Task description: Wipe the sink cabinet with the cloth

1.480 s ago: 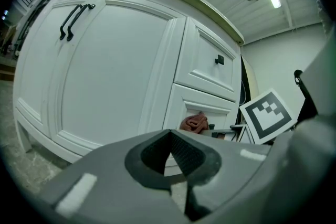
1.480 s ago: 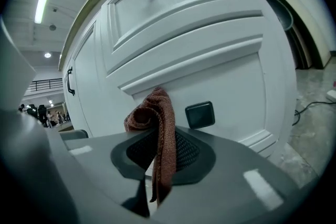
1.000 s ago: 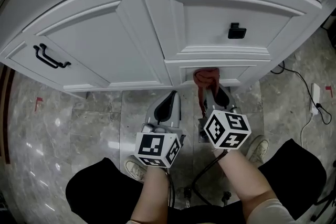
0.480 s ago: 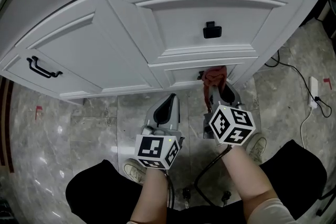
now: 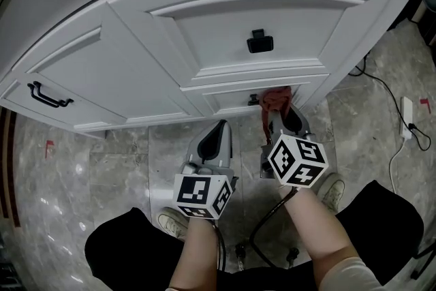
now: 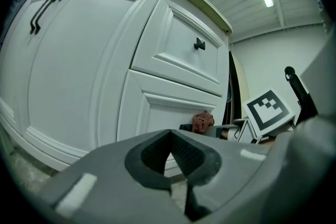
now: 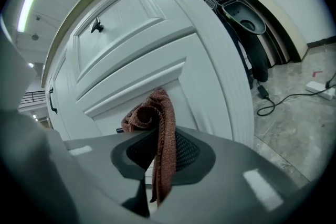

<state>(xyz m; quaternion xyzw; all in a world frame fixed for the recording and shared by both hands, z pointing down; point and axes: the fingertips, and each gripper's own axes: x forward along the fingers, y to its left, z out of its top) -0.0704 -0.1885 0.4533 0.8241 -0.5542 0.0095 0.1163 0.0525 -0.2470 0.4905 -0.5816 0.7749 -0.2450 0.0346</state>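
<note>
The right tool (image 5: 281, 123), forearm stretched forward, is clamped on the cloth (image 5: 275, 99), which apparently touches the cabinet (image 5: 204, 24) at its lower drawer front. The left tool (image 5: 216, 141) hangs low alongside, jaws together, empty.

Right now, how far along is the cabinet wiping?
Done: the cloth is clamped in the right gripper. In hand: it is at the lower drawer front. Left: no wipe marks show, so the upper drawer and door may remain. The left gripper is shut, empty.
</note>
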